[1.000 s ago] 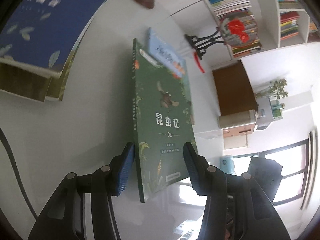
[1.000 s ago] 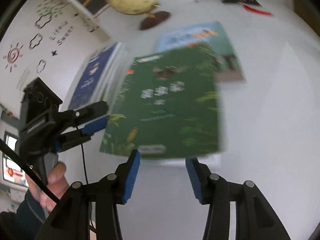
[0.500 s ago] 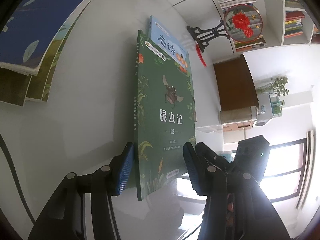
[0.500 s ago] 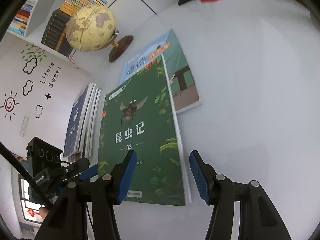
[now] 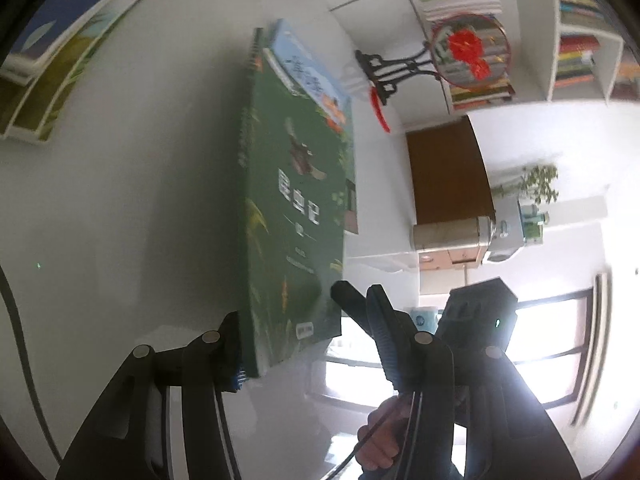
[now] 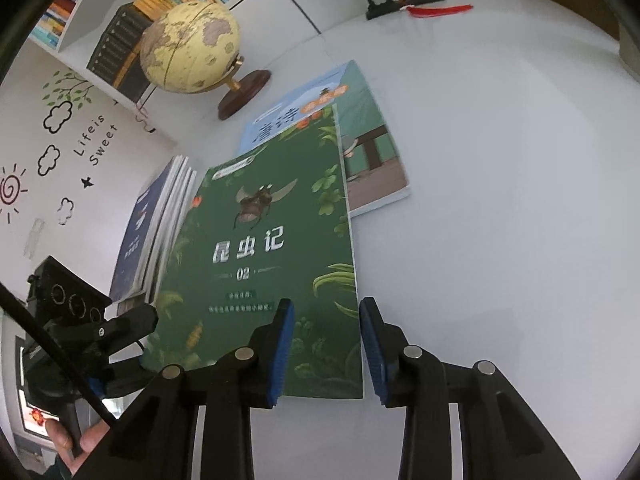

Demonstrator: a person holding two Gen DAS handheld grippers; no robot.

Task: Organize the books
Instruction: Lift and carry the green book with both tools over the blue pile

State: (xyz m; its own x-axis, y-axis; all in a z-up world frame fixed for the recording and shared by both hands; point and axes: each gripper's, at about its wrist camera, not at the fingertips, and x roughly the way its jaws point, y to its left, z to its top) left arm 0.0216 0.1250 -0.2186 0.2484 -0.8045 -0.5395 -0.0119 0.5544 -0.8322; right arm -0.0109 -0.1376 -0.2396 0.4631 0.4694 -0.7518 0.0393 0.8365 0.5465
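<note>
Now both grippers, left [image 5: 308,344] and right [image 6: 326,348], have just been closing around green book's [image 6: 264,264] near corners on table [image 6: 500,200], neither clenched yet; uneven squeeze could skew it.

Two loose books, green book [image 6: 276,256] atop blue book [image 6: 360,148]; one stack of books [image 6: 156,224]; one globe [image 6: 190,48]; two grippers.

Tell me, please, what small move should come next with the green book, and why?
Probably close the right gripper on the green book. Its jaws, just closing, straddle the book's near right corner without clearly pressing, while the left gripper brackets the opposite corner.
</note>
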